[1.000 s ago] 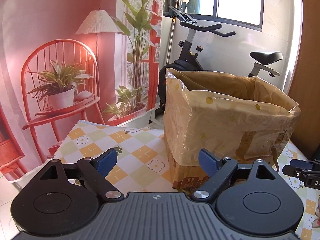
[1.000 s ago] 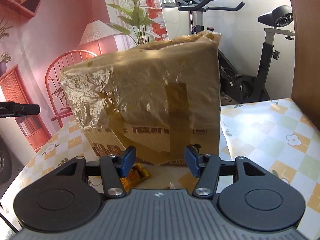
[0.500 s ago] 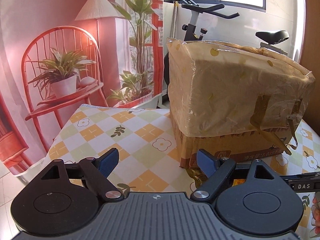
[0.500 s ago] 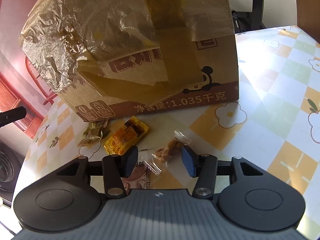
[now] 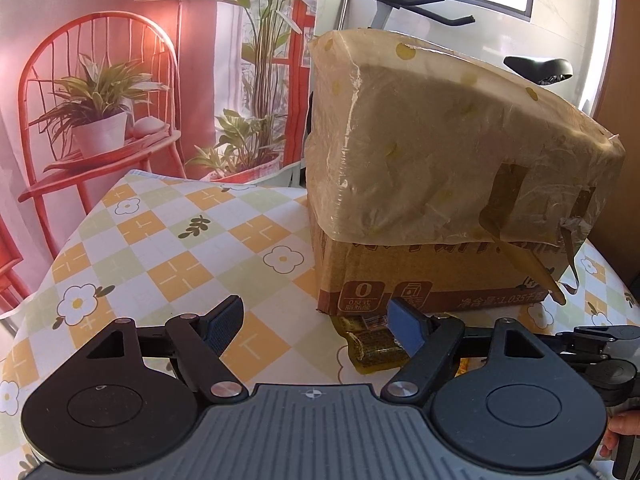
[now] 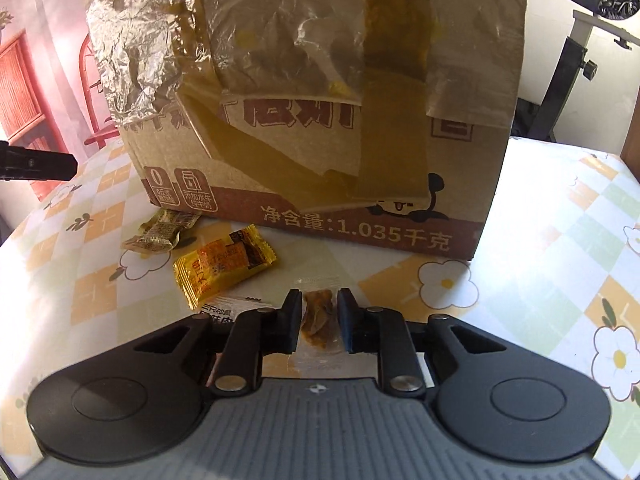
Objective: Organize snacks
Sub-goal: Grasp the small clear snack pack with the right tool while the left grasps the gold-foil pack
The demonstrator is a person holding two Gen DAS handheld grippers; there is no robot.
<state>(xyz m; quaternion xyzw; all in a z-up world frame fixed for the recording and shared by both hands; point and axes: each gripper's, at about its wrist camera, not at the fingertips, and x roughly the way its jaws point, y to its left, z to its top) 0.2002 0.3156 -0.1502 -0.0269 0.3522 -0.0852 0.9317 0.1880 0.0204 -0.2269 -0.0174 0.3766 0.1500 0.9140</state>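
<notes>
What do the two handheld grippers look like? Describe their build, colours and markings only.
The left gripper and right gripper match: a grey ribbed body with a small crosshair mark at its front edge, two round black discs either side, black linkage arms with silver pivot pins, and blue pads on the fingers. No cables or sleeves show. The other gripper's black body intrudes at each view's edge.

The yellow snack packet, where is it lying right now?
In the right wrist view, the yellow snack packet lies on the checked tablecloth just before the cardboard box, left of the right gripper, beside a small olive packet.
</notes>
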